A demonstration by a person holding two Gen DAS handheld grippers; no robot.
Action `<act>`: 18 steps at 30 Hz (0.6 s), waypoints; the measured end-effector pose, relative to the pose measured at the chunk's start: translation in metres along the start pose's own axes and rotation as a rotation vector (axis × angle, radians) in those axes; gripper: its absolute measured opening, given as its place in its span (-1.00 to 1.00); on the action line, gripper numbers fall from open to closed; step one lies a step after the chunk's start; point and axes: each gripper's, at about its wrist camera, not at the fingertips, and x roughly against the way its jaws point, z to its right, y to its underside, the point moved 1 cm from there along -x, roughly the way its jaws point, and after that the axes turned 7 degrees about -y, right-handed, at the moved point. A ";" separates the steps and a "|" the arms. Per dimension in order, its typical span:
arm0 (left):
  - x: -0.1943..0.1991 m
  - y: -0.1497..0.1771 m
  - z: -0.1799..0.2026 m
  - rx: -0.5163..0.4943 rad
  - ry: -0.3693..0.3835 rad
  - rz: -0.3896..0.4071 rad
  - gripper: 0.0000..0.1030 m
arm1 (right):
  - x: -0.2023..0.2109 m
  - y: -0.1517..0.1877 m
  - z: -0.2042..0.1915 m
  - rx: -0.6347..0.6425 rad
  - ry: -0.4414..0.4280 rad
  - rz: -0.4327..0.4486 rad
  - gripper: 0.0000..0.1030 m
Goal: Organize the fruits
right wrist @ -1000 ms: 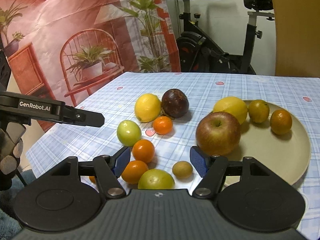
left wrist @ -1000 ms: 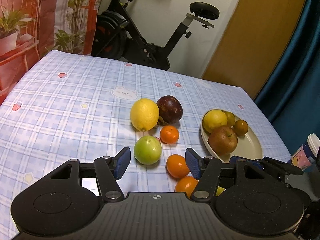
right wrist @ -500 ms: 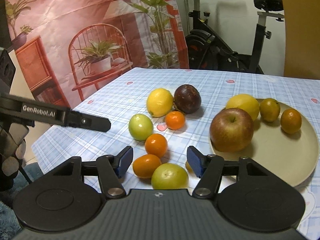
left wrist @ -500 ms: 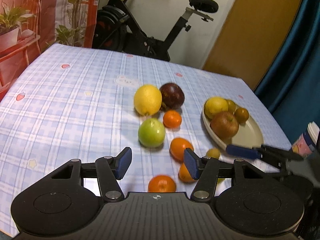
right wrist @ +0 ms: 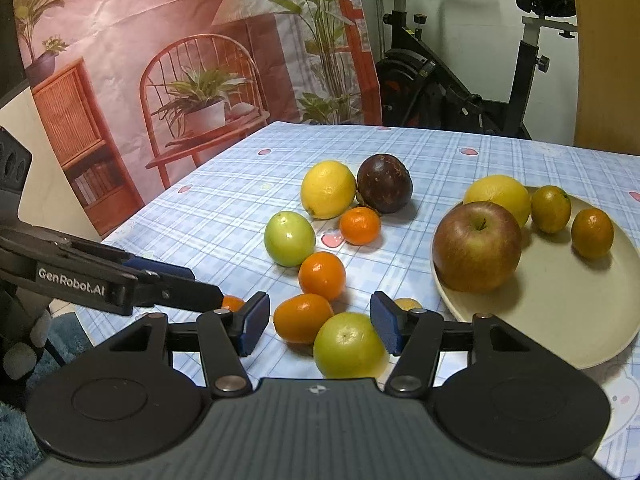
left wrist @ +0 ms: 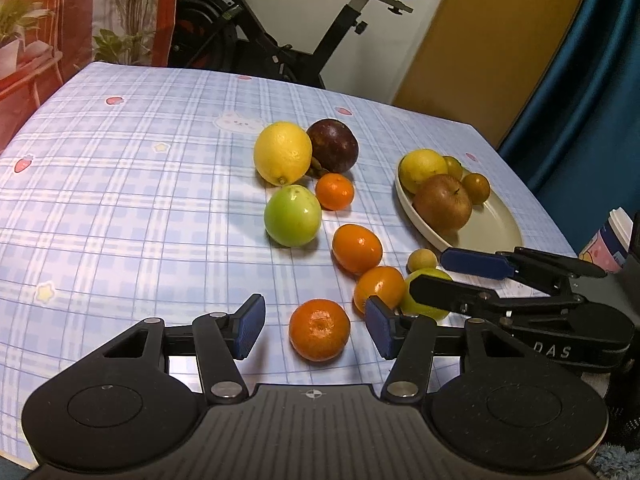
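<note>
My left gripper (left wrist: 316, 330) hangs low over the checked tablecloth, jaws closing around a mandarin (left wrist: 319, 330); gaps show on both sides of it. My right gripper (right wrist: 319, 328) is closing too, with a yellow-green fruit (right wrist: 348, 344) and an orange (right wrist: 303, 318) between its fingers; the right pad (right wrist: 384, 328) overlaps the fruit's edge, but no press shows. Loose on the cloth lie a lemon (left wrist: 283, 153), a dark purple fruit (left wrist: 333, 151), a green fruit (left wrist: 293, 215) and more oranges (left wrist: 357, 248). The beige plate (right wrist: 560, 300) holds a red apple (right wrist: 476, 246), a lemon and two small oranges.
A paper cup (left wrist: 610, 244) stands beyond the table's right edge. An exercise bike (left wrist: 280, 40) stands behind the far edge, and a printed backdrop (right wrist: 160, 60) hangs on the left. A small yellow fruit (left wrist: 421, 259) lies by the plate's near rim.
The left gripper drew back and sank, so the mandarin now lies between its narrower jaws. The right gripper's jaws narrowed around the yellow-green fruit; that hand barely moved.
</note>
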 end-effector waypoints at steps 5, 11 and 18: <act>0.000 0.001 0.000 0.000 0.008 0.010 0.12 | -0.001 -0.009 0.004 0.002 0.025 0.015 0.07; -0.009 0.007 0.004 -0.022 0.021 -0.024 0.12 | -0.007 -0.027 0.013 0.000 0.038 0.043 0.01; -0.018 0.009 0.004 -0.038 0.002 -0.031 -0.22 | -0.019 -0.033 0.017 0.007 0.042 0.027 -0.03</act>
